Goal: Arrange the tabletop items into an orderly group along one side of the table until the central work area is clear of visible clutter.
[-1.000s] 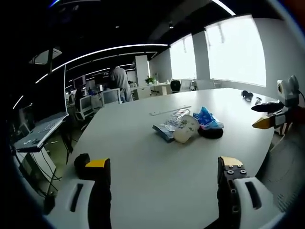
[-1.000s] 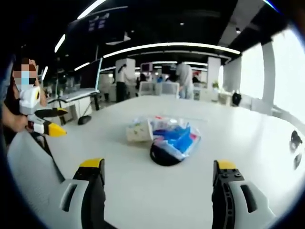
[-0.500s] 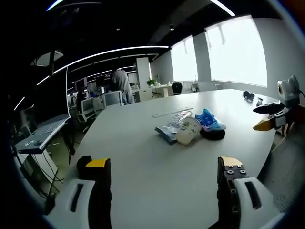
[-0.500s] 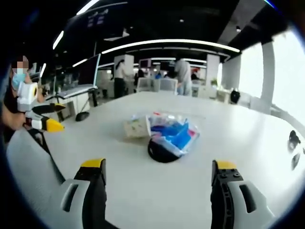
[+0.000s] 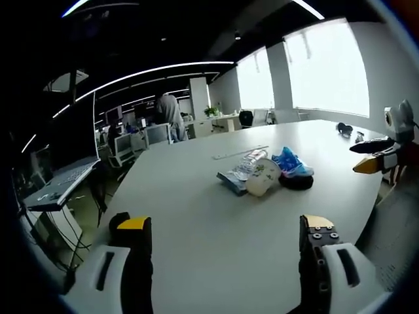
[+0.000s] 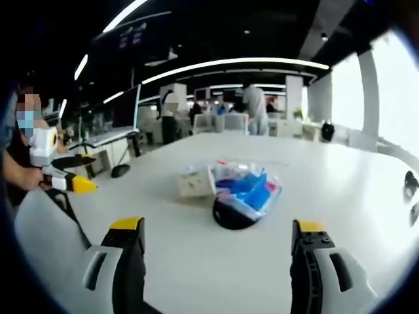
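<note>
A small heap of items lies mid-table: a clear plastic bottle, a white round lid-like piece, a blue packet, a black round object and a flat packet. My left gripper is open and empty, well short of the heap. From the other side, the blue packet rests on the black round object beside a white packet. My right gripper is open and empty, also short of it. The left gripper is seen at the table's left edge, the right gripper at its right edge.
The white table is wide and bare around the heap. A long thin strip lies behind the heap. Small black objects sit near the far right edge. Desks, chairs and standing people fill the office beyond.
Both views have shifted slightly with the hands. The heap has stayed where it was, and both grippers remain open and empty.
</note>
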{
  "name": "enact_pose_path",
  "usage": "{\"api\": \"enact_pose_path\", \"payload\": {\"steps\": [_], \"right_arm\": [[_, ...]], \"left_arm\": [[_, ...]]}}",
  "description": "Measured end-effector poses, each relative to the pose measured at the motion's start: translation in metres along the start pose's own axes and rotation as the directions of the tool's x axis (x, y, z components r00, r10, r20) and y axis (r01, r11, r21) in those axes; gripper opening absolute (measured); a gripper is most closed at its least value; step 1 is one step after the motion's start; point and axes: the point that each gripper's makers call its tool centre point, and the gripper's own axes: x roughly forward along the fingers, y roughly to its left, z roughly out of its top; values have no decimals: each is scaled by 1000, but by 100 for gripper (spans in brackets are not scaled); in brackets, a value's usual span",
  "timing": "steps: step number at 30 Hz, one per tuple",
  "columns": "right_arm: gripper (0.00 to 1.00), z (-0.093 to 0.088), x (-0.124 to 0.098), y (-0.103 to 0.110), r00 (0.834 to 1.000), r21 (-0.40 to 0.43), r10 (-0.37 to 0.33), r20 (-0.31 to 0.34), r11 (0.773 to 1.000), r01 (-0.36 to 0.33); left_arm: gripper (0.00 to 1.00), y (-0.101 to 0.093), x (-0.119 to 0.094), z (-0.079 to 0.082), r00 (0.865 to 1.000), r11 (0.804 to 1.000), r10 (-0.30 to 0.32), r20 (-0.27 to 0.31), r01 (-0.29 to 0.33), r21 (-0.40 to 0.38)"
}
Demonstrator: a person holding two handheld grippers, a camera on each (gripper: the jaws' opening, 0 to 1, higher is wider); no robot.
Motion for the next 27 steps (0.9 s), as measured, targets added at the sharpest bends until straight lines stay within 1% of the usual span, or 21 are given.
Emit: {"api": "enact_pose_path", "payload": {"steps": [3,8,12,15,20,23,24,27], "right_arm": [[91,0,0,-2,1000,11,-5,3,1000,5],[91,-1,-1,-3,1000,25,-3,2,1000,3],[91,-2,-1,-3,1000,15,-1,-1,1000,1],[91,-3,-1,-3,1000,11,1,-4,1000,-1],[91,-5,-1,-6,1000,1,-15,-15,1000,15],[91,-4,-2,-9,999,-8,-34,-15,999,34],[92,-4,-2,-9,999,-8,-35,-15,999,35],[93,-3,-3,-9,999,-23,-36,-15,999,35]], "left_arm": [[92,2,0,3,1000,1000,7,15,-7,-3],[92,-1,1,3,1000,1000,3,8,-3,4],[92,-4,0,7,999,1000,-11,30,11,-13],[93,-6,1,5,1000,1000,-23,21,24,-19],[94,-8,0,5,999,999,-36,20,36,-23],[95,-11,2,3,999,998,-52,13,53,-24],[96,-13,2,1,998,998,-66,2,66,-22],[96,-17,2,1,996,996,-87,-1,87,-19]]}}
